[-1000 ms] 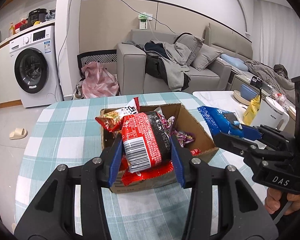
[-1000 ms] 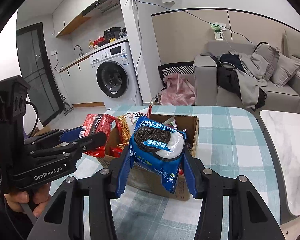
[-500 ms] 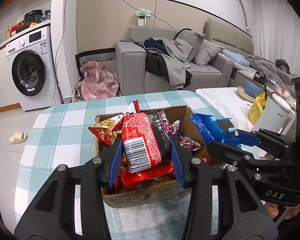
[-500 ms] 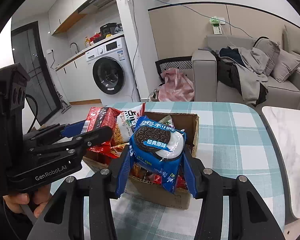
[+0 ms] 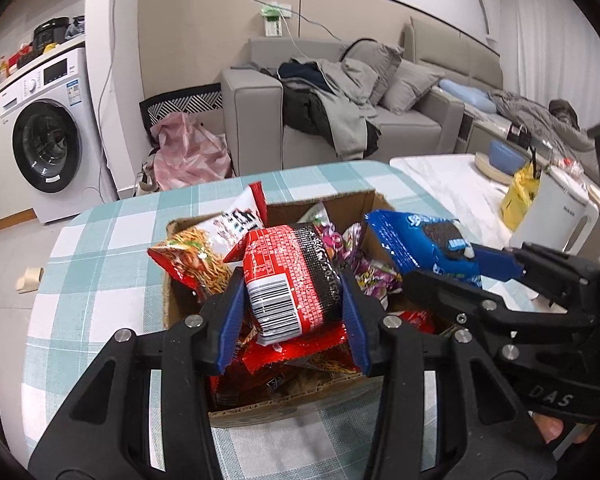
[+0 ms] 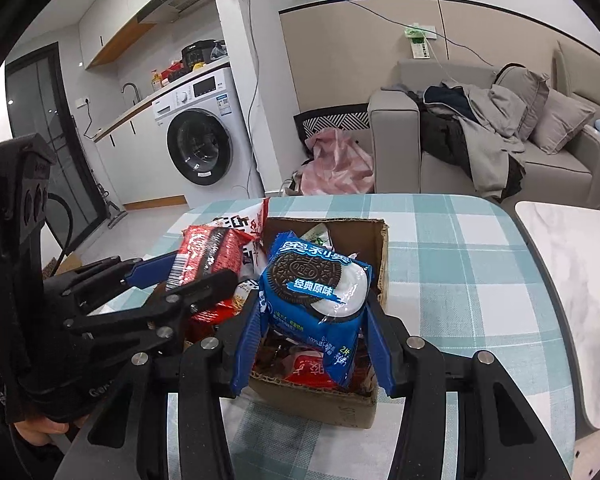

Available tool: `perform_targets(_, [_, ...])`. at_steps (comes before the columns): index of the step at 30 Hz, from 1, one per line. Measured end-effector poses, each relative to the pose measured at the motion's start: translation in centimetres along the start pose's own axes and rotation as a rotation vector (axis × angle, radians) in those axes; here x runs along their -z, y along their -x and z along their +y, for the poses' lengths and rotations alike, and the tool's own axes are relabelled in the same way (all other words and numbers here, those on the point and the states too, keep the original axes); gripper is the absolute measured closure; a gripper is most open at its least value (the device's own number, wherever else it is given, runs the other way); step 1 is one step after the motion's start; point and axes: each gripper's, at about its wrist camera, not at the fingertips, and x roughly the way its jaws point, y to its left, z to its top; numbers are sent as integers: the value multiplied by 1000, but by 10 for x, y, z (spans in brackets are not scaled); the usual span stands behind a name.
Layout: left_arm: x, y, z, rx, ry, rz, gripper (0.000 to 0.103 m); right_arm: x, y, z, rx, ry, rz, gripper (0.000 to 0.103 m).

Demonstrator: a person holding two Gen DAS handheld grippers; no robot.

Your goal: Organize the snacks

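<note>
A cardboard box (image 5: 284, 404) (image 6: 380, 244) full of snack packets stands on the checked table. My left gripper (image 5: 294, 308) is shut on a red and black snack packet (image 5: 292, 280) and holds it just above the box; it also shows in the right wrist view (image 6: 204, 256). My right gripper (image 6: 312, 320) is shut on a blue Oreo packet (image 6: 316, 292) over the box's near right part; the packet also shows in the left wrist view (image 5: 424, 244). A noodle snack packet (image 5: 196, 256) sticks out of the box's left side.
The teal checked tablecloth (image 6: 460, 264) surrounds the box. A white marble table (image 5: 452, 188) with a white kettle (image 5: 556, 220) and yellow bag stands to the right. A grey sofa (image 5: 340, 120) and washing machine (image 5: 48, 140) are behind.
Both grippers have moved forward and down over the box with their packets, and closer to each other. Both stay shut on their packets.
</note>
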Motion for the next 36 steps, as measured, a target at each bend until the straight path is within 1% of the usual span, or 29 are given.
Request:
perform_targets(4, [2, -14, 1, -16, 8, 31, 61, 2, -9, 1, 21, 5, 14, 55])
perform_targets(11, [4, -25, 3, -31, 7, 30, 61, 7, -22, 2, 31, 27, 39, 54])
perform_targets(15, [5, -27, 6, -26, 15, 35, 60, 6, -25, 2, 44, 40, 42, 54])
perform_targets(18, [6, -28, 10, -25, 34, 39, 60, 5, -25, 4, 36, 31, 42, 50])
perform_targets(22, [8, -26, 13, -26, 44, 50, 52, 7, -21, 4, 25, 27, 31, 47])
perform_targets(25, [9, -22, 14, -27, 48, 59, 45, 9, -16, 3, 7, 31, 19, 41])
perform_targets(27, [9, -16, 17, -17, 63, 54, 34, 9, -10, 3, 1, 30, 0, 35])
perform_targets(28, [10, -12, 19, -16, 74, 51, 31, 9, -7, 3, -4, 27, -8, 33])
perform_targets(30, [9, -6, 22, -9, 89, 42, 20, 10, 0, 2, 5, 22, -26, 20])
perform_targets(31, [9, -2, 24, -3, 95, 32, 20, 10, 3, 0, 8, 18, -34, 18])
perform_targets(34, [10, 11, 25, 3, 98, 4, 16, 9, 12, -2, -27, 0, -57, 12])
perform_targets(36, [11, 21, 26, -9, 95, -14, 9, 9, 18, -1, -19, 2, -70, 5])
